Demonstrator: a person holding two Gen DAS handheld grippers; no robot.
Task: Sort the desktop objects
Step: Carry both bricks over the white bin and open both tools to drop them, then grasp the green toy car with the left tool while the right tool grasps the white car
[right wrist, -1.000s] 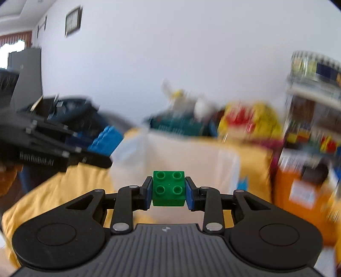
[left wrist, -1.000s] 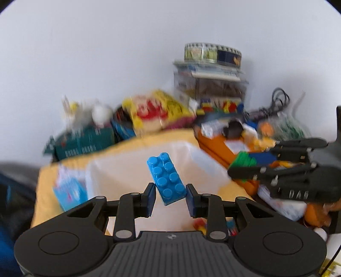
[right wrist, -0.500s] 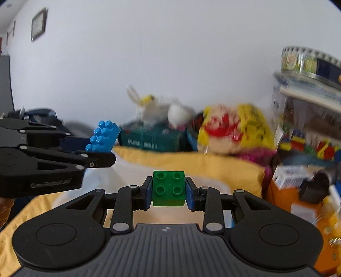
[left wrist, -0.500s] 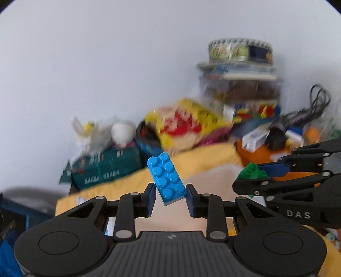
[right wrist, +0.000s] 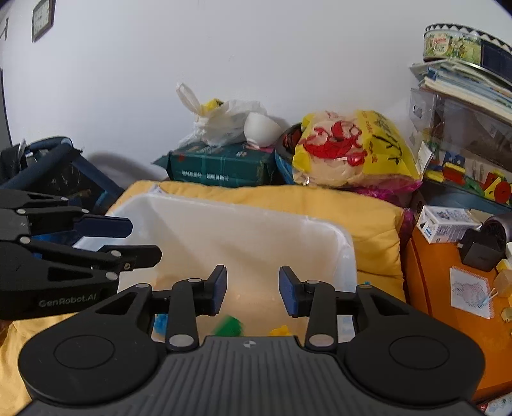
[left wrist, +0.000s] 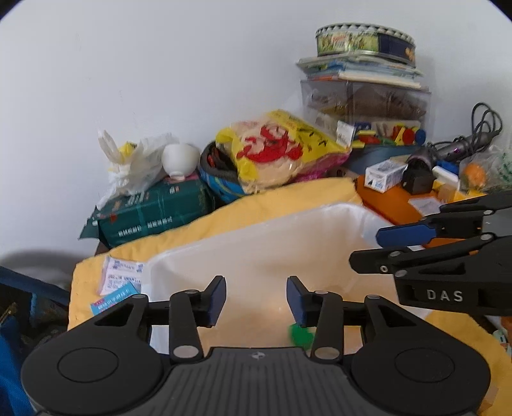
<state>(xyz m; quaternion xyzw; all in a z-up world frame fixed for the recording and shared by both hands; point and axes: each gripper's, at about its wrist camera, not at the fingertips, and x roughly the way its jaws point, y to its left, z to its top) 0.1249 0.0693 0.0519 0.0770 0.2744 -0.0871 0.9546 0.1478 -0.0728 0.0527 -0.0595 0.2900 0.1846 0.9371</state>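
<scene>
My left tool [left wrist: 256, 296] and right tool [right wrist: 252, 289] hang spread, nothing between the pads, both over the translucent white plastic bin [right wrist: 347, 243] on the yellow cloth [right wrist: 368, 220]. Blurred green brick [right wrist: 228, 326], blue brick [right wrist: 160, 321] and yellow piece [right wrist: 280, 330] lie inside the bin.

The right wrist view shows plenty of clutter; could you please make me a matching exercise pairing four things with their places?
Things:
1. green brick
2. white bowl
3. round tin
4. clock

Places:
A. on the wall, upper left
B. atop the book stack
C. inside the white bin
D. on the green package

Pairs: 1-C, 2-D, 3-B, 4-A
</scene>
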